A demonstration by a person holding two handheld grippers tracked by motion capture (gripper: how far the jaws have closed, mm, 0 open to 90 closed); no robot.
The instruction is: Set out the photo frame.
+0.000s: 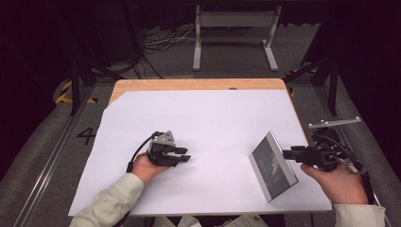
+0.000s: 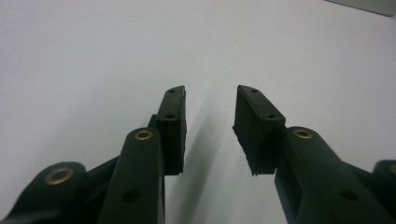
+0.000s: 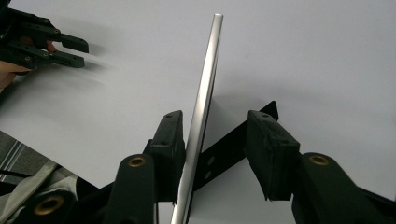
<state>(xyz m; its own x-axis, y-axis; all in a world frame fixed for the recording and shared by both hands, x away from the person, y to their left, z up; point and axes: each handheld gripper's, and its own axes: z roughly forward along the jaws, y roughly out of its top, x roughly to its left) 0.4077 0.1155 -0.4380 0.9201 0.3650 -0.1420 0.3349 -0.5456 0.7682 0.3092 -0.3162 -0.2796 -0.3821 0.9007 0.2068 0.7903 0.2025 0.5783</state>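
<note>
A lab — black curtains, floor cables, hazard tape, white-covered table.

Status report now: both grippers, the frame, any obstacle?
Left gripper open, empty, low over white sheet. Right gripper open around silver-edged dark flat frame, tilted on edge. Nothing in the way.

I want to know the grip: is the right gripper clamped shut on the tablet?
No: the right gripper stands open around the tablet.

Glossy metal-edged tablet, matt paper
</note>
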